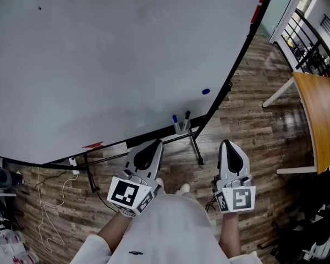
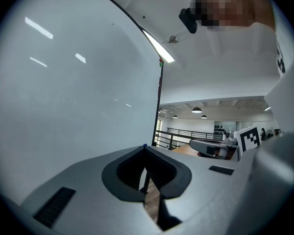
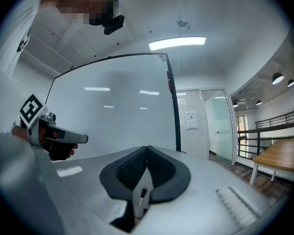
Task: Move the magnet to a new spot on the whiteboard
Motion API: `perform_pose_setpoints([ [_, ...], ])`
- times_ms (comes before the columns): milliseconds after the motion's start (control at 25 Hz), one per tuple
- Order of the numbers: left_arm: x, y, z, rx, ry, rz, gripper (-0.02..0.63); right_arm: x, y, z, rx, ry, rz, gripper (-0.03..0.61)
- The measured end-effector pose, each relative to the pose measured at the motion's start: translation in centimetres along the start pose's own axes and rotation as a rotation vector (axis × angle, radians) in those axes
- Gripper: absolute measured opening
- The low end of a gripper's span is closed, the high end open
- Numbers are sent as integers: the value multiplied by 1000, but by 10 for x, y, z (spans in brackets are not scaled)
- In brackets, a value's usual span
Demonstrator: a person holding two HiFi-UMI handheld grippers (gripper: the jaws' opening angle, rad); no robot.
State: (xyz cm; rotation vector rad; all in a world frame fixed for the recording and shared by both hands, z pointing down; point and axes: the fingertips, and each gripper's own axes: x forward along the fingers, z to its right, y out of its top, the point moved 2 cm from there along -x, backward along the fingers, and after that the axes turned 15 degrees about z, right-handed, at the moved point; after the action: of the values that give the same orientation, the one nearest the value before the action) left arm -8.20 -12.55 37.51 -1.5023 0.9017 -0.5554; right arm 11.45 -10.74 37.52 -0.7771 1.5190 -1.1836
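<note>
A small blue magnet (image 1: 205, 91) sticks to the big whiteboard (image 1: 110, 59) near its lower right edge. Both grippers hang low in front of the person, well short of the board. The left gripper (image 1: 155, 142) has its jaws closed tip to tip with nothing between them, and its tip (image 2: 145, 147) points up along the board. A tiny blue speck (image 2: 143, 145) shows just over that tip. The right gripper (image 1: 226, 143) is shut and empty too, with its tip (image 3: 147, 147) aimed at the board's right part (image 3: 117, 106).
A cup with markers (image 1: 181, 126) hangs at the board's lower rail, and a red item (image 1: 92, 145) lies further left on it. Stand legs (image 1: 197, 147) reach onto the wood floor. A wooden table (image 1: 319, 114) stands at the right. Cables (image 1: 49, 213) trail at the left.
</note>
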Motion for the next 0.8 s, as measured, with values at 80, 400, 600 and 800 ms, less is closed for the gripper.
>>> perform_pose_setpoints([
  [80,-1,0,0,-1,2,0,6,1,0,0,0,1,-1,11],
  [400,-5,-3,1,-4,-3,-9,6,0,-4,-7,-2,19,-7,11],
  [600,-7,-2,4,-7,-9,-10,6,0,-2,-7,8,11,-7,11],
  [800,-7,-3,5,-10,-12,-12,6,-1,-3,-6,17,5,-8,11],
])
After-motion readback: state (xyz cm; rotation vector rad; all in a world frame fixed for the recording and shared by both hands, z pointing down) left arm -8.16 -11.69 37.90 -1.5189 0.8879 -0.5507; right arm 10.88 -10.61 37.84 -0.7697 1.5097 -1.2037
